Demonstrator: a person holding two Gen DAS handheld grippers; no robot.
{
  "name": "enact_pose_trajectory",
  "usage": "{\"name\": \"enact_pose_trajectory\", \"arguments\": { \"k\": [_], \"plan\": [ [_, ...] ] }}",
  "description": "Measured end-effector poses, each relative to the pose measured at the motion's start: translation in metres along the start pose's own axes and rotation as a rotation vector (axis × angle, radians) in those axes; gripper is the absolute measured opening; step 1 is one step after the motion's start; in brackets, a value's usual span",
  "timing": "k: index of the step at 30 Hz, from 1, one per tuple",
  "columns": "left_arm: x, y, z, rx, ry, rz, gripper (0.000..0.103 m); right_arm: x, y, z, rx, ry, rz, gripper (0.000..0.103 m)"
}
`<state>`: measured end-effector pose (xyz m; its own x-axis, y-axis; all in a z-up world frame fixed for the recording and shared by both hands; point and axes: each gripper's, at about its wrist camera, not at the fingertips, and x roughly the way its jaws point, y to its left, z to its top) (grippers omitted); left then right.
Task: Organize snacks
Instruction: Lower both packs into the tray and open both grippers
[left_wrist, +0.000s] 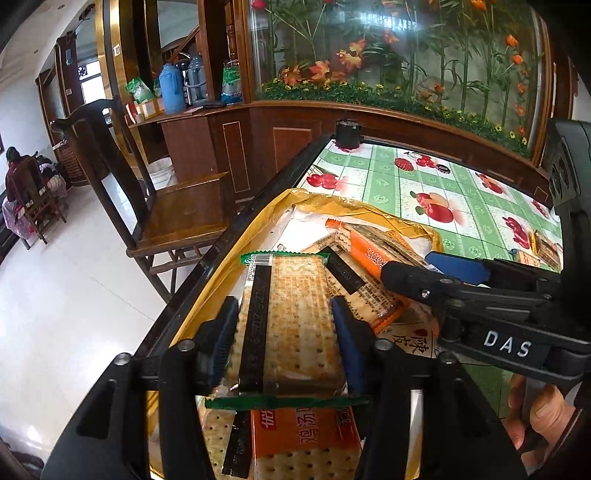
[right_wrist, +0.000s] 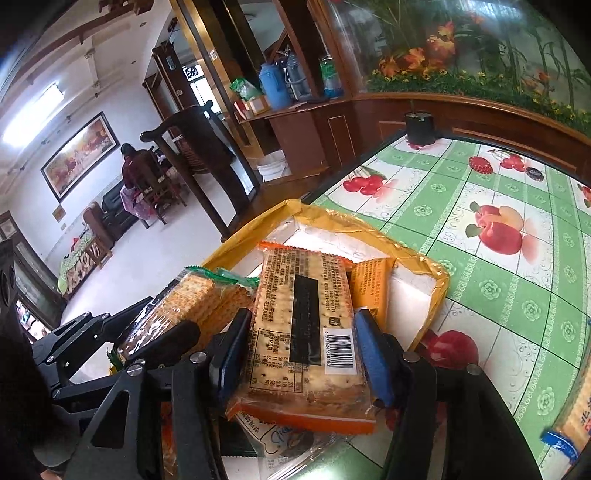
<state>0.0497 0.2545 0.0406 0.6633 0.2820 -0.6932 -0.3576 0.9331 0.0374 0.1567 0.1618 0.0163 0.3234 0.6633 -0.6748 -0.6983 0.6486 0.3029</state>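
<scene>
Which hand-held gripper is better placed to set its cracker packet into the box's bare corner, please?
Probably right hand-held gripper: its orange-edged cracker packet faces a bare corner of the yellow-lined box; left hand-held gripper: green-edged packet overlies others.

Black tool (left_wrist: 282, 343) frames, blue pads (left_wrist: 349, 343), silver screws, "DAS" lettering.

A clear-wrapped cracker pack with green crimped ends (left_wrist: 291, 321) lies flat atop the heap in the yellow-rimmed white box (left_wrist: 284, 206). Beside it, a clear-wrapped cracker pack with orange ends (right_wrist: 306, 332) lies printed back up, barcode showing, over other packets.
</scene>
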Motion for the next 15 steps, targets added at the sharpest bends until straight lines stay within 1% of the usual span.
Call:
{"name": "enact_pose_trajectory", "arguments": {
  "k": [1,3,4,5,6,10,15],
  "plan": [
    [-0.001,0.000,0.000,-0.003,-0.003,-0.005,0.068,-0.001,-0.002,0.000,0.005,-0.002,0.001,0.059],
    [-0.005,0.000,-0.001,-0.008,-0.014,-0.007,0.074,-0.006,-0.005,0.000,0.023,-0.016,0.011,0.061],
    [-0.007,0.000,-0.001,-0.010,-0.023,-0.004,0.074,-0.009,-0.007,-0.001,0.032,-0.024,0.015,0.068],
    [-0.009,-0.001,-0.001,-0.009,-0.028,0.002,0.074,-0.014,-0.009,-0.001,0.039,-0.033,0.012,0.078],
    [-0.012,-0.002,-0.001,-0.004,-0.035,0.009,0.074,-0.017,-0.010,-0.002,0.043,-0.040,0.009,0.081],
    [-0.023,-0.007,0.000,0.008,-0.058,0.023,0.074,-0.037,-0.016,-0.004,0.062,-0.081,0.023,0.082],
    [-0.036,-0.015,-0.001,0.007,-0.080,-0.003,0.077,-0.064,-0.030,-0.011,0.088,-0.121,0.003,0.082]
  ]
}}
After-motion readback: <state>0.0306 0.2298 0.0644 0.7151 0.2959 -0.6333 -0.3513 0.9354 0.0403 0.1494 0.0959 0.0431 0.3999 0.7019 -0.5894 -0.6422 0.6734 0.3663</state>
